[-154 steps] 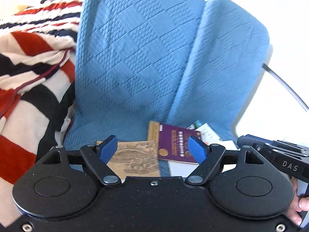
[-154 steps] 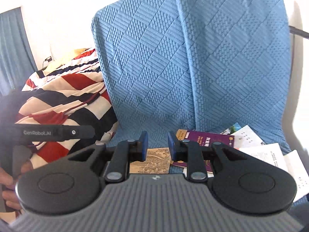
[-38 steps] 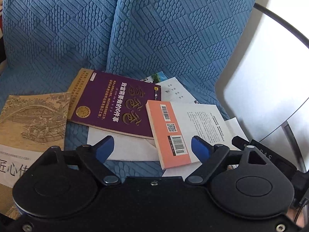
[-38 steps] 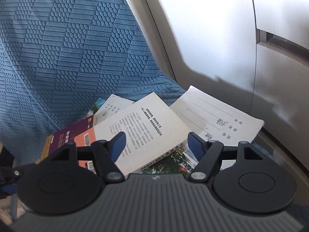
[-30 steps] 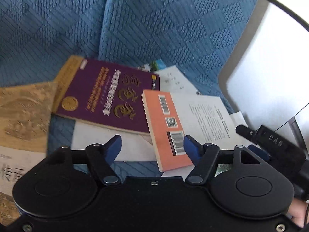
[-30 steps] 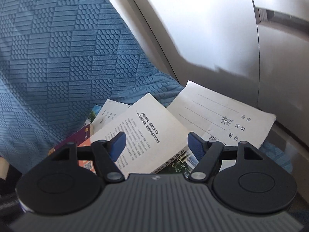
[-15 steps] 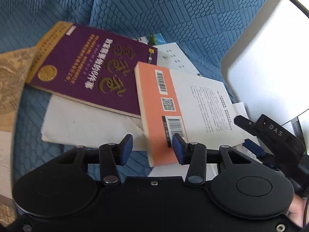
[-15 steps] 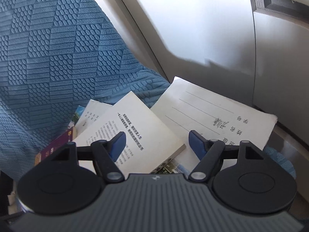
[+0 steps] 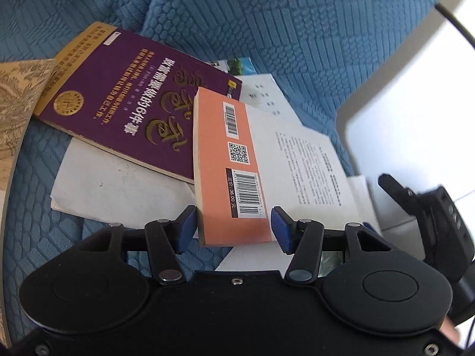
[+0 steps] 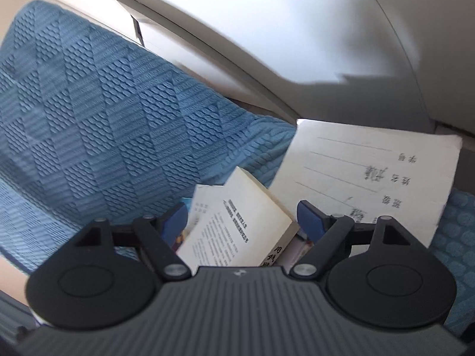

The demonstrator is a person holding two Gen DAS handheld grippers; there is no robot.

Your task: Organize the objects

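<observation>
Books lie scattered on a blue quilted seat [image 9: 297,29]. An orange-and-white book [image 9: 225,163] with barcodes rests partly on a purple book [image 9: 124,103]. My left gripper [image 9: 234,231] hovers at the orange book's near corner, which sits between its opening jaws; the pads do not press it. In the right wrist view the same book's white cover [image 10: 237,225] and spine corner lie between the jaws of my right gripper [image 10: 243,222], which are also opening with gaps on both sides.
A lined white notebook [image 10: 371,178] lies right of the book, against a pale wall panel [image 10: 297,44]. Loose white sheets [image 9: 112,190] and a tan illustrated book [image 9: 14,103] lie to the left. The right tool's black body [image 9: 433,219] shows at the left view's edge.
The left gripper sank closer to the orange book; its jaws narrowed, then widened a little. The right gripper rolled, came down onto the book's corner and spread its jaws.
</observation>
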